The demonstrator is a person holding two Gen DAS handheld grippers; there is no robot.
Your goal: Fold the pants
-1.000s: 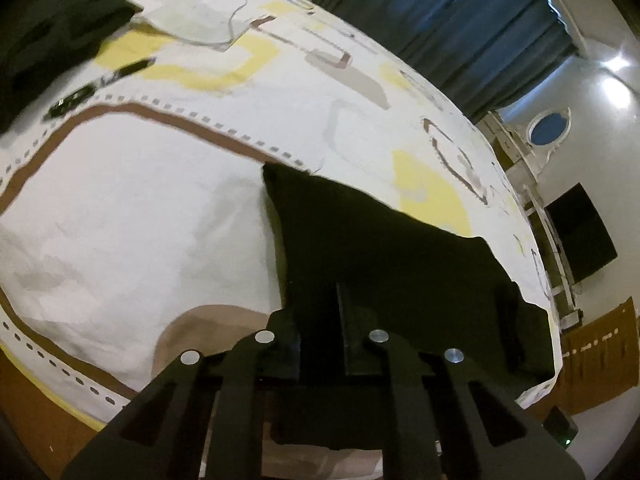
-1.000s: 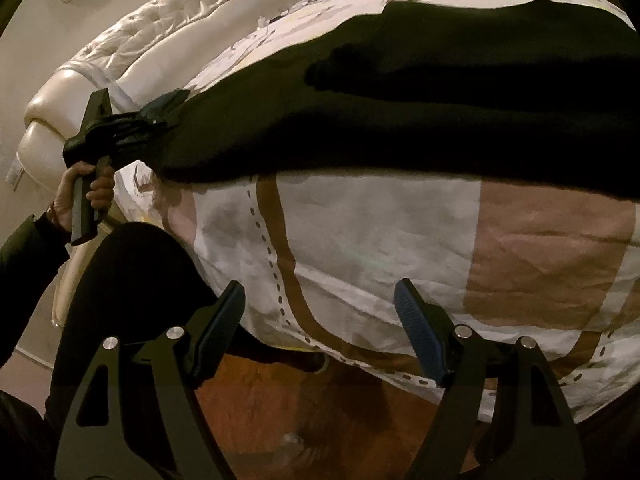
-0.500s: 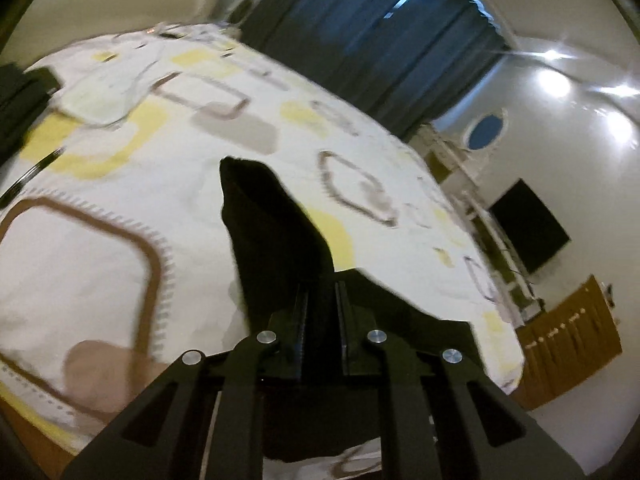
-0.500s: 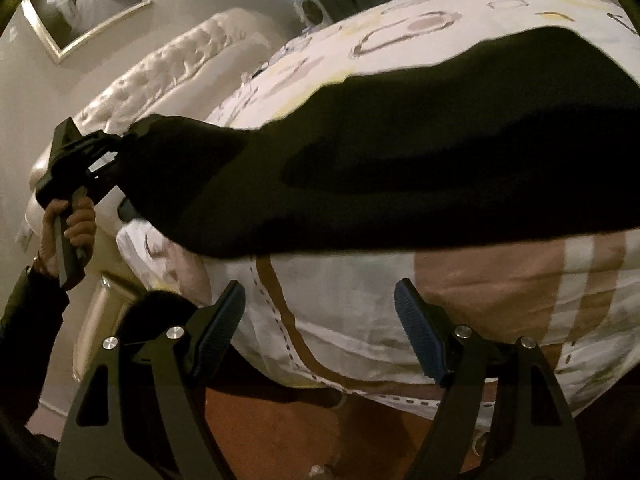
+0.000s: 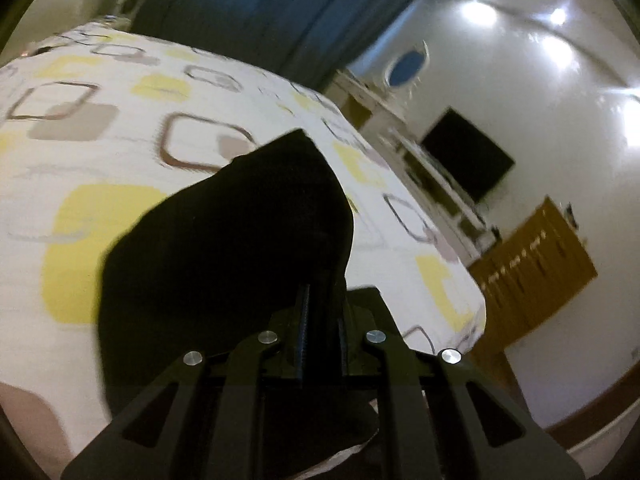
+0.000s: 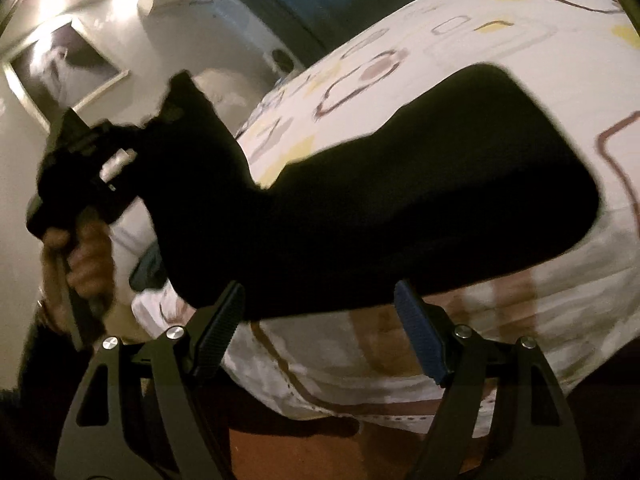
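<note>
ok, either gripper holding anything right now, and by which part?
Left gripper is shut on one end of the black fabric pants, lifted off the patterned bedspread. Right gripper is open, holding nothing.

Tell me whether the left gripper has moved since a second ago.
Yes. In the right wrist view the left gripper, shut on the black pants, has risen against the bed, lifting that end.

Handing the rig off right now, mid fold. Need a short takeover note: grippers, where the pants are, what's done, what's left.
Left gripper: shut on one end of the black pants, lifted above the bed.
Right gripper: open, empty, near the front edge of the pants, no contact visible.
Pants: one end in the air, the rest lying across the patterned bedsheet.
Done: one end picked up.
Left: carry that end over the part on the bed, lay it down, release, smooth, then any further folds. The right gripper could probably pin or take the near edge.
</note>
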